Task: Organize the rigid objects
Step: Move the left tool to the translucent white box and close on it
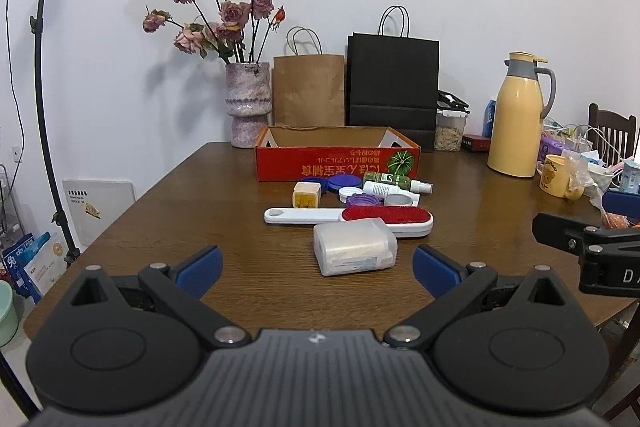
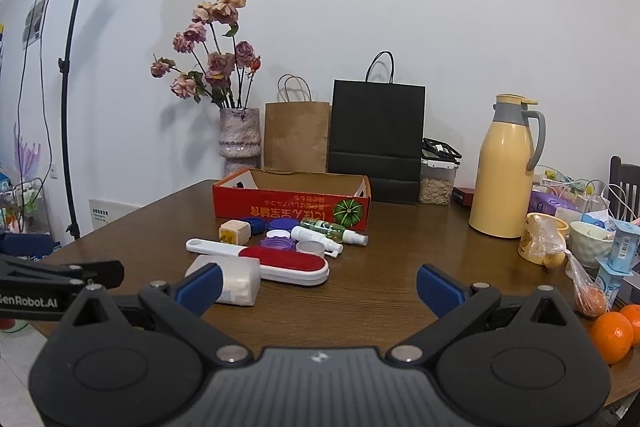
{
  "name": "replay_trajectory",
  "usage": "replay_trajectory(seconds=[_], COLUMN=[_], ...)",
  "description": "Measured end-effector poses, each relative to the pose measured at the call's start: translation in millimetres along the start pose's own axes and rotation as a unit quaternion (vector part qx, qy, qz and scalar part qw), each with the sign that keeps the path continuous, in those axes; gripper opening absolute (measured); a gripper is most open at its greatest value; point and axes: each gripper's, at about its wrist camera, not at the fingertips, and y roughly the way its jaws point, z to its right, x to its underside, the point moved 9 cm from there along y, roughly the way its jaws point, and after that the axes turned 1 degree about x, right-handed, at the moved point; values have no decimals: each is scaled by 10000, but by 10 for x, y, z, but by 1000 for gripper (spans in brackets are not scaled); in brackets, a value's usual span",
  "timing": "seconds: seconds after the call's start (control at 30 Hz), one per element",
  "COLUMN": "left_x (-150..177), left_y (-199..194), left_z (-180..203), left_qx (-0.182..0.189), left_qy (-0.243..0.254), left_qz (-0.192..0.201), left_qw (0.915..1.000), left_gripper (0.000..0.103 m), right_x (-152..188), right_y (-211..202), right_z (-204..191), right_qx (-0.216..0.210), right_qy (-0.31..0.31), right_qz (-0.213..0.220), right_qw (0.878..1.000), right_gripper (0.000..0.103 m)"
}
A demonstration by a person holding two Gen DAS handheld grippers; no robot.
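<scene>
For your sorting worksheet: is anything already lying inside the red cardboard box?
No: in the right wrist view the red cardboard box shows only its bare brown inside, while the small items lie in front of it.

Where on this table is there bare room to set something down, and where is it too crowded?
Bare wood lies on the table left of the lint brush, and between the small-item cluster and the yellow thermos. The red box looks empty as far as visible. Crowded: the caps and bottles before the box, and the right edge around the mug and oranges.
</scene>
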Motion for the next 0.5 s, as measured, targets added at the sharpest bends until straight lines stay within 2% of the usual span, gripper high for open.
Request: replay_trajectory(seconds=[0.5], left_x=[-53], left_y=[402], left_z=[205], left_qx=[-15], left_qy=[67], left_qz=[-245], left_qw=[9997], left_gripper=[103], right_x=[15], right_y=[337], right_z=[275], right_qx=[38], right_qy=[116], right_qz=[-136], right_qw=[9998], right_gripper=[103])
